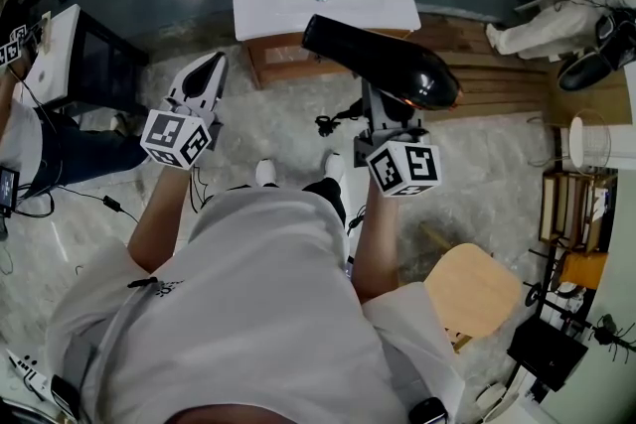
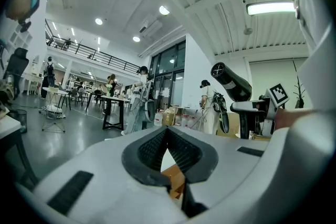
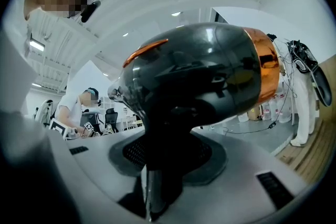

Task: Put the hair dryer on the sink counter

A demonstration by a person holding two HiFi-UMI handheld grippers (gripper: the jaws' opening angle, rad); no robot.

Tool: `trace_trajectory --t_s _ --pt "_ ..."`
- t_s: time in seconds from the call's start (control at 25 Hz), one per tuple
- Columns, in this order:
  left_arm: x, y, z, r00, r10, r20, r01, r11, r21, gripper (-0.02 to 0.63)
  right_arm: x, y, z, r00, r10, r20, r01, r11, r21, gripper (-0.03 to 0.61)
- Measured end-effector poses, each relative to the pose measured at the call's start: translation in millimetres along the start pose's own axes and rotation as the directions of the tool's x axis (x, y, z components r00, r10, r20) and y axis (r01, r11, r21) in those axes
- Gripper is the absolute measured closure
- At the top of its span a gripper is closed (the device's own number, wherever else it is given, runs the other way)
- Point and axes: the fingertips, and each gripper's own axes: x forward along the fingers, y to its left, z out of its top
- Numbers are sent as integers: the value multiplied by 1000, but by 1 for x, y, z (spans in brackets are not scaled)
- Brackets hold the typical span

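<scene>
Evidently rigid and top-heavy, the hair dryer (image 1: 383,65) was judged to be a hard, glossy and probably slippery shell of moderate weight. It seemed best taken by its handle, close under the barrel, so that the body would not swing. It showed a black barrel with a copper band at the rear, and its nozzle pointed toward 10 o'clock in the head view. It hung in the air at 1 o'clock of that view, not yet set down, its nozzle overlapping the front edge of the white sink counter (image 1: 388,5) at 12 o'clock. The right gripper (image 1: 386,114) clenched the handle between its jaws, with the barrel above them. The left gripper (image 1: 211,65), at 10 o'clock, carried nothing, its jaws closed tip to tip.
</scene>
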Motion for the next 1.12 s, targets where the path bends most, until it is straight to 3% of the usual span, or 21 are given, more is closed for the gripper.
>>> trace_trajectory --t_s 1.12 --pt "125 -127 7 997 76 5 -76 997 29 612 -10 -161 28 990 139 -12 -139 990 16 422"
